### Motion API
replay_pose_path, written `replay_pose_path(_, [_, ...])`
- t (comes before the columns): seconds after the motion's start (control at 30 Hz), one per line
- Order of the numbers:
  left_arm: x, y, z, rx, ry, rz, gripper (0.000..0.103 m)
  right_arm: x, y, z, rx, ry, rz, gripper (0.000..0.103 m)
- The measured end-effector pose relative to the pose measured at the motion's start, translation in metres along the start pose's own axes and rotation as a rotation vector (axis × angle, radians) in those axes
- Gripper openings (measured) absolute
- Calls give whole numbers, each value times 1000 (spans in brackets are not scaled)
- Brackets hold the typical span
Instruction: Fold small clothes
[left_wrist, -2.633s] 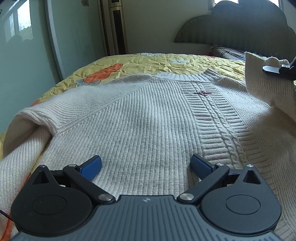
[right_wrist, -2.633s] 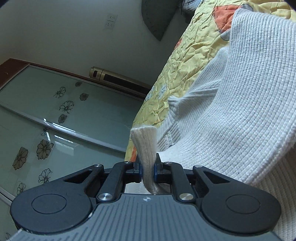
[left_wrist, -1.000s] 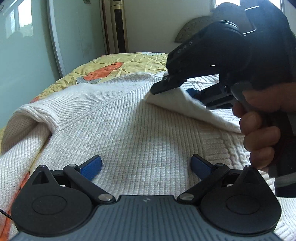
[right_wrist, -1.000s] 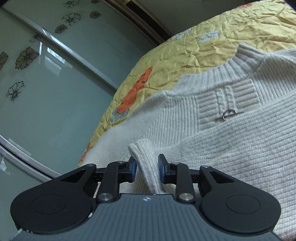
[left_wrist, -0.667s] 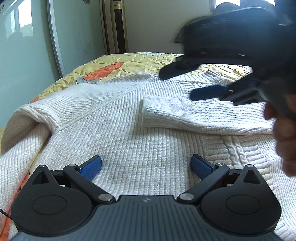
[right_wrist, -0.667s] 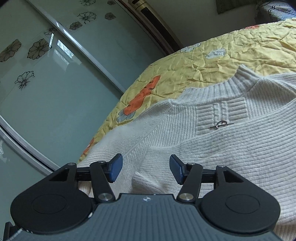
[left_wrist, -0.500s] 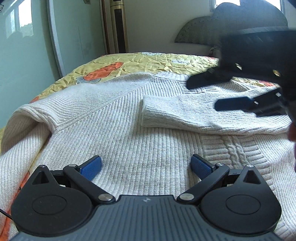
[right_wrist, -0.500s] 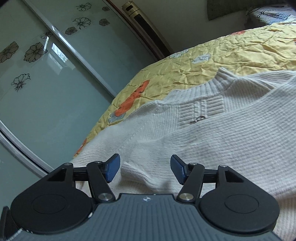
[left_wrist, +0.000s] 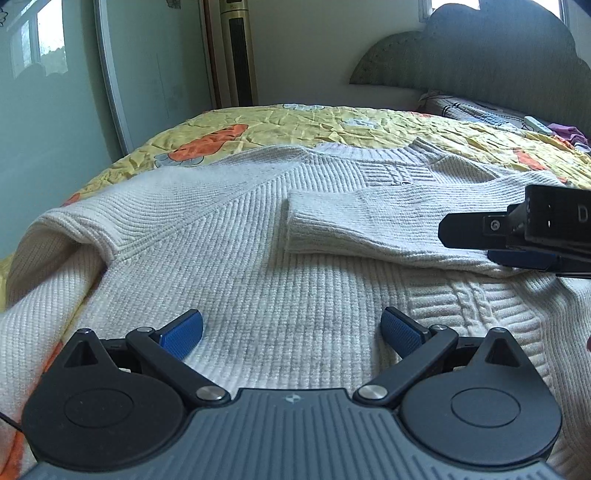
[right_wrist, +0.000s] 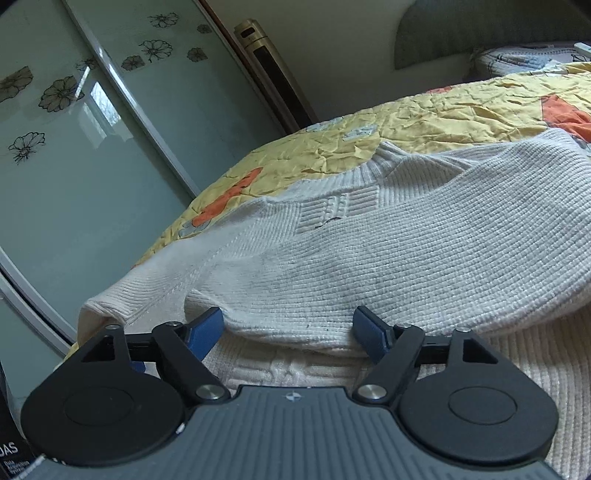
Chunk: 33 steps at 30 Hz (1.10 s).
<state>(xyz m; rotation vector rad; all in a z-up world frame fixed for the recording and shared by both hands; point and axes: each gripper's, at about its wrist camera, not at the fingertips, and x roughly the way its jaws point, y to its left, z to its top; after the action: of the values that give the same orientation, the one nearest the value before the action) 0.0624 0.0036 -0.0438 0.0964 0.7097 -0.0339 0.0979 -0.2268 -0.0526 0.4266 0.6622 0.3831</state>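
A cream knit sweater (left_wrist: 229, 266) lies flat on the bed, collar at the far end. Its right sleeve (left_wrist: 373, 229) is folded across the chest, cuff pointing left. The sweater's left sleeve (left_wrist: 40, 288) hangs over the bed's left side. My left gripper (left_wrist: 291, 328) is open and empty, low over the sweater's lower body. My right gripper (right_wrist: 288, 328) is open and empty, close to the folded sleeve (right_wrist: 424, 266); it also shows in the left wrist view (left_wrist: 517, 240) at the right edge.
A yellow quilt with orange prints (left_wrist: 332, 122) covers the bed. A grey headboard (left_wrist: 480, 55) and pillow stand at the far end. Glass sliding doors (right_wrist: 74, 147) and a tall floor unit (left_wrist: 236, 55) stand to the left.
My right gripper carried the right sleeve across the sweater's chest, let it go and opened, then drew back to the right. My left gripper has stayed still.
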Motion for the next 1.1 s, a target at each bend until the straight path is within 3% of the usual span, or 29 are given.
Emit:
replay_pose_path(0.1, [-13,4,-4,53,-16,43,103,0,9,-9,-96,-25,-6,89])
replay_pose_path(0.17, [-23,10,-10,95,-42,82,103,3,18,-11,-152,-11,-18,101])
replay_pose_path(0.3, [-38,31,-17,155,-87,206,103,11,37,-16,-271,26,-86,102])
replay_pose_path(0.4, [-41,50,-19,155,-83,245,103,15,46,-20,-336,44,-131,102])
replay_pose_path(0.57, [-53,90,-22,-43,-32,158,103,18,51,-23,-384,59,-161,102])
replay_pose_path(0.67, [-71,110,-26,-139,-62,136,103,18,51,-23,-381,55,-158,102])
replay_pose_path(0.73, [-82,119,-27,-152,-95,186,103,15,51,-23,-374,38,-160,102])
replay_pose_path(0.8, [-93,130,-27,-157,-140,294,103,11,60,-25,-404,-9,-204,101])
replay_pose_path(0.9, [-102,154,-25,-191,-162,428,103,6,92,-32,-567,-81,-209,101])
replay_pose_path(1.0, [-101,186,-25,-283,-119,508,103,9,139,-48,-780,-109,-135,101])
replay_pose_path(1.1, [-102,222,-30,-406,-61,553,103,17,188,-66,-936,-75,15,99])
